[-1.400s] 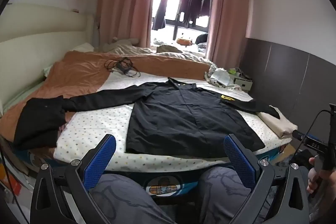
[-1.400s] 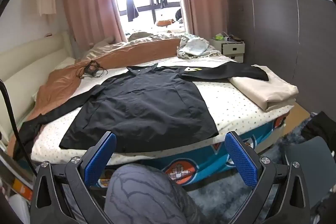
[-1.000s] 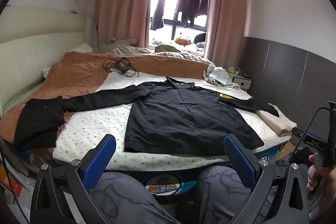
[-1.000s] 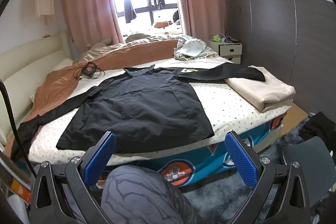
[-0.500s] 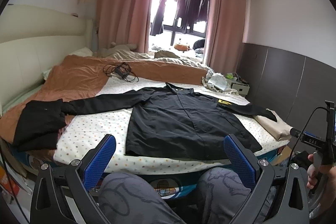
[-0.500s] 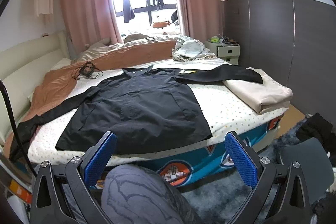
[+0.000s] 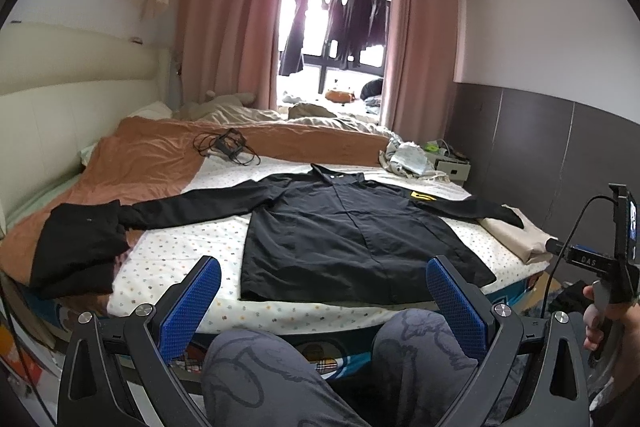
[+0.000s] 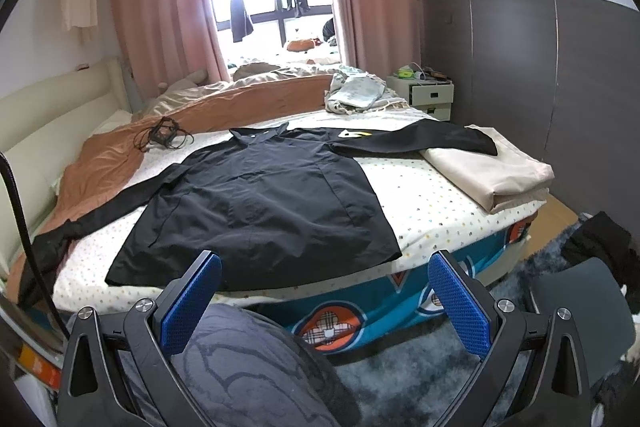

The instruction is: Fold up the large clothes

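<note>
Left wrist view, black jacket [image 7: 344, 231] flat on bed [image 7: 180, 259], beyond wide-apart jaws.

One black long-sleeved shirt [image 7: 352, 235] lay spread on the one bed [image 7: 192, 259]. There was one folded beige cloth [image 8: 492, 167], one tangle of black cable [image 7: 226, 147], one white nightstand [image 8: 434, 97] and two pink curtains [image 7: 228, 19]. Two grippers showed, each with two blue pads [image 7: 190, 303].

My black two-finger left gripper [image 7: 323, 301] and right gripper [image 8: 325, 302] carry blue textured pads [image 7: 191, 301], silver screws; grey patterned trousers [image 7: 272, 383] cover my knees.
</note>
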A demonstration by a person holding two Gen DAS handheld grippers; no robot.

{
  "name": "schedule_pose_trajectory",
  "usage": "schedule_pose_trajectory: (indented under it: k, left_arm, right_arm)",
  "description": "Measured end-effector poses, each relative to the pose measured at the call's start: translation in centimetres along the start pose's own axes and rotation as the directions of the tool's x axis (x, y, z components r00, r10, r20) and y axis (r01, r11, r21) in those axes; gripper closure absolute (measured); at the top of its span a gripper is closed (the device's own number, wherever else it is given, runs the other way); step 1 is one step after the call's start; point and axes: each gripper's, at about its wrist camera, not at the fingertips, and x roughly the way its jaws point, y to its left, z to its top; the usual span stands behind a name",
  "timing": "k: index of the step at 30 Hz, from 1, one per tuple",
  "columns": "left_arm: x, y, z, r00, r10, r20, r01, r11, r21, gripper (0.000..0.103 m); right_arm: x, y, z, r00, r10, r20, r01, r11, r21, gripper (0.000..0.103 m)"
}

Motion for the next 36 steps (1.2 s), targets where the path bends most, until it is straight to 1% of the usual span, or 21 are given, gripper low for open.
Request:
schedule_pose_trajectory:
  k: [8, 12, 20, 31, 36]
  left_arm:
    - [-0.3, -0.2, 0.0, 1.0, -0.014, 0.002, 0.014, 1.0, 0.002, 0.001]
    - [-0.4, -0.3, -0.1, 1.0, -0.003, 0.003, 0.003, 1.0, 0.002, 0.001]
    - [-0.6, -0.2, -0.3, 1.0, -0.009, 0.003, 0.009, 1.0, -0.008, 0.0]
    - [-1.1, 0.4, -0.6, 1.0, -0.017, 0.008, 0.017, 1.0, -0.027, 0.0]
    - [-1.2, 0.4, -0.6, 1.0, -0.013, 0.007, 0.013, 1.0, -0.018, 0.001]
  right_arm:
    - [-0.4, -0.8, 0.0, 1.0, -0.006, 0.006, 0.006, 1.0, 0.012, 0.0]
    - [-0.5, -1.2, -0.1, 1.0, -0.006, 0.003, 0.006, 1.0, 0.019, 0.0]
    - [-0.7, -1.7, -0.2, 1.0, -0.004, 0.005, 0.004, 0.999, 0.037, 0.0]
    - [-0.8, -1.6, -0.3, 1.0, -0.001, 0.006, 0.0, 1.0, 0.026, 0.0]
    - [-0.9, -1.5, -0.3, 1.0, 0.0, 0.006, 0.0, 1.0, 0.029, 0.0]
